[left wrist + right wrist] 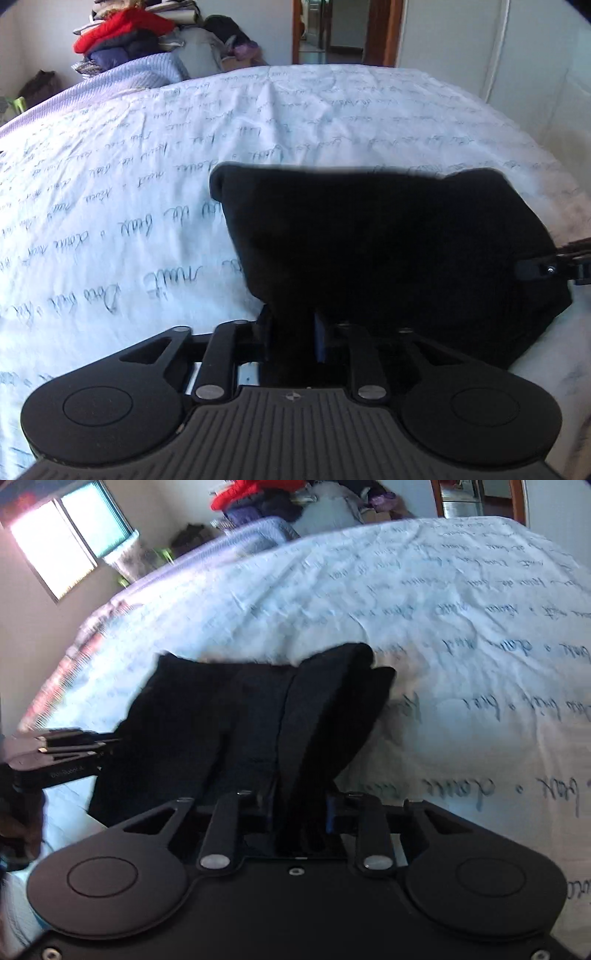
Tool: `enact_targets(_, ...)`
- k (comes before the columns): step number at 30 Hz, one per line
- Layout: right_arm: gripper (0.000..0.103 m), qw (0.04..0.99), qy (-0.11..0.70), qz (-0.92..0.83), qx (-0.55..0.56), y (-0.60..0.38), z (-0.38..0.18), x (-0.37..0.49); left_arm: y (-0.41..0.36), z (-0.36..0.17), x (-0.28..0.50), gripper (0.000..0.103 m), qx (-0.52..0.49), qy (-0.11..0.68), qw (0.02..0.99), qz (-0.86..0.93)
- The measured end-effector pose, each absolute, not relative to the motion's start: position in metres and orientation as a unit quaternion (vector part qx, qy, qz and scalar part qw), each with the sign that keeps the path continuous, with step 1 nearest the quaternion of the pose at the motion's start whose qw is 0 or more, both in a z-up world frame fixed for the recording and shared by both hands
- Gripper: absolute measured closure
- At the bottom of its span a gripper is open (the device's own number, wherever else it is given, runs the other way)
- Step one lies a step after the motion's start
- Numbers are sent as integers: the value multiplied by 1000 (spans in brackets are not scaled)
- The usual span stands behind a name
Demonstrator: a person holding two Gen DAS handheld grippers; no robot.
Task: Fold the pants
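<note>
The black pants [369, 236] lie bunched and partly folded on the white bed sheet [147, 184], held up at the near edge. My left gripper [293, 332] is shut on the pants' near left edge. My right gripper [301, 808] is shut on a fold of the pants [258, 720] at the other edge. The right gripper shows at the far right of the left wrist view [554, 267]. The left gripper shows at the left of the right wrist view [62, 749]. The fabric hides both sets of fingertips.
The bed sheet [461, 627] has cursive writing printed across it. A lilac blanket [122, 81] lies at the far left corner. A pile of clothes [125, 33] is stacked behind the bed. A doorway [332, 29] is beyond, and a window [66, 535] is at left.
</note>
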State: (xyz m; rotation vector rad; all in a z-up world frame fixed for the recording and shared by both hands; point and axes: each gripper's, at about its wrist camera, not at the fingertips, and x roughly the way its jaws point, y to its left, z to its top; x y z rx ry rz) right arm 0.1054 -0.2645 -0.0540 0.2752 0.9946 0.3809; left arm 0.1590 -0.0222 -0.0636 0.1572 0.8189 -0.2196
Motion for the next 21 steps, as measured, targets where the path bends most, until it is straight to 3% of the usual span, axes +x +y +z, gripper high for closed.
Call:
enact_targets(3,73,856,464,174,149,-269,-56,103,-23,-63,151,67,89,381,916,-92)
enact_targets(7,49,868,452,145,145,-272,-36,97,-16,-37,142,59,103,342,933,-44)
enact_targets(8,49,877,433,132,157,-278,-28,93,-12,-28,139,59,92,326,940,-33)
enact_targets(11,40,888,360,131,253,-292,-5,87,-7,-2,140,53,-10,295,953,-68)
enact_targets(12,32,879,344,148,296,-293,-4,90,-10,-1,144,45,-32,297,951,-86)
enact_targets(13,23,863,335,166,340,-292,-6,96,-19,-3,150,42,-34,305,947,-95)
enact_targets(14,20,844,335,181,377,-288,-12,103,-31,-9,156,42,-21,309,946,-97)
enact_targets(16,20,820,350,188,412,-278,-30,119,-48,-32,167,42,18,325,941,-89)
enact_targets(18,23,833,393,141,362,-266,-52,132,-58,-70,180,39,48,386,917,-85)
enact_targets(19,42,842,407,125,333,-264,-62,134,-52,-77,172,36,37,354,931,-86)
enact_targets(20,52,853,393,123,323,-265,-64,129,-49,-79,168,34,37,347,933,-86)
enact_targets(21,54,851,394,127,324,-267,-63,127,-47,-78,166,34,39,347,933,-87)
